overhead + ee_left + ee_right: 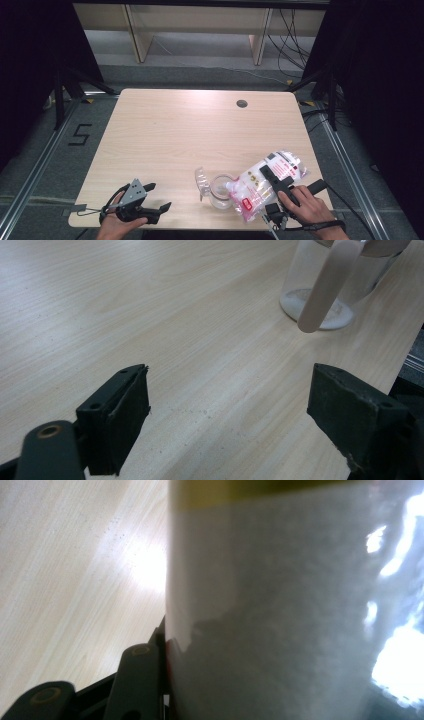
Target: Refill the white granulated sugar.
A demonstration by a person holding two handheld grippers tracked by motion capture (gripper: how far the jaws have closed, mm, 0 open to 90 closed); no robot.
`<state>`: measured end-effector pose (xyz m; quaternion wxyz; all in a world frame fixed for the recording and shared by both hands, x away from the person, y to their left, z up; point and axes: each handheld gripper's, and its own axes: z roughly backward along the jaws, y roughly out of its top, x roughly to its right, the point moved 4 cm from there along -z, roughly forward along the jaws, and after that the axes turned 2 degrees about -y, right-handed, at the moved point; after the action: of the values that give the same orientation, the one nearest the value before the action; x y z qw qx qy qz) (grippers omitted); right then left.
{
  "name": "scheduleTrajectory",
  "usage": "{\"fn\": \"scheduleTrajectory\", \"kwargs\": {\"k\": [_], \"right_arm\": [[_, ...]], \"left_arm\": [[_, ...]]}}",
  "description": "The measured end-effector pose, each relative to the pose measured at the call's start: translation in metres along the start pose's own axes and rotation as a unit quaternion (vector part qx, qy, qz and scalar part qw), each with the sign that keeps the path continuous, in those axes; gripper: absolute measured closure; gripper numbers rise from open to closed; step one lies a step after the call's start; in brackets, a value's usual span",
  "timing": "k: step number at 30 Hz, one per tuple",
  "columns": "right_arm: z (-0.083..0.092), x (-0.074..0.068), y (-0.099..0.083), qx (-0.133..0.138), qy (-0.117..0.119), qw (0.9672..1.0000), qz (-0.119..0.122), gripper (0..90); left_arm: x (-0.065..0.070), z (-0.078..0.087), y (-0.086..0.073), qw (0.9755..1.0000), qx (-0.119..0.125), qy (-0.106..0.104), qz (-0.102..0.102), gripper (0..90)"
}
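My right gripper (274, 186) is clamped on a clear plastic bag (265, 184) of white grains with red printing, its jaws about half closed with the bag pressed between them. I hold the bag tilted, its lower end at the mouth of a clear glass jar (220, 191) that stands near the front edge of the tabletop (175, 130), a little right of the middle. The jar's hinged lid (201, 181) hangs open on its left side. In the right gripper view the bag (300, 615) of white grains sits tight against my jaw. My left gripper (150, 202) rests at the front left corner, well apart from the jar, jaws spread wide with nothing between them. In the left gripper view I see the jar (330, 290) ahead with a thin white layer on its bottom.
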<state>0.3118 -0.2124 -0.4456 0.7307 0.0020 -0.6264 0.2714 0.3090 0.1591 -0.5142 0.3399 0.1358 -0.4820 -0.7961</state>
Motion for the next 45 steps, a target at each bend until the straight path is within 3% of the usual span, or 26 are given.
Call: {"fn": "scheduleTrajectory", "kwargs": {"k": [14,22,45], "right_arm": [[0.0004,0.0008,0.0004,0.002,0.001,1.0000,0.000,53.5],[0.0006,0.0009,0.0000,0.002,0.002,1.0000,0.000,53.6],[0.0018,0.0010,-0.0005,-0.002,0.000,1.0000,0.000,53.9]], "left_arm": [[0.0001,-0.0001,0.0000,1.0000,0.000,0.000,-0.001,16.3],[-0.0011,0.0010,0.0004,0.9999,-0.006,-0.002,-0.013,16.3],[-0.0004,0.0004,-0.0002,1.0000,-0.006,-0.002,-0.004,16.4]]}}
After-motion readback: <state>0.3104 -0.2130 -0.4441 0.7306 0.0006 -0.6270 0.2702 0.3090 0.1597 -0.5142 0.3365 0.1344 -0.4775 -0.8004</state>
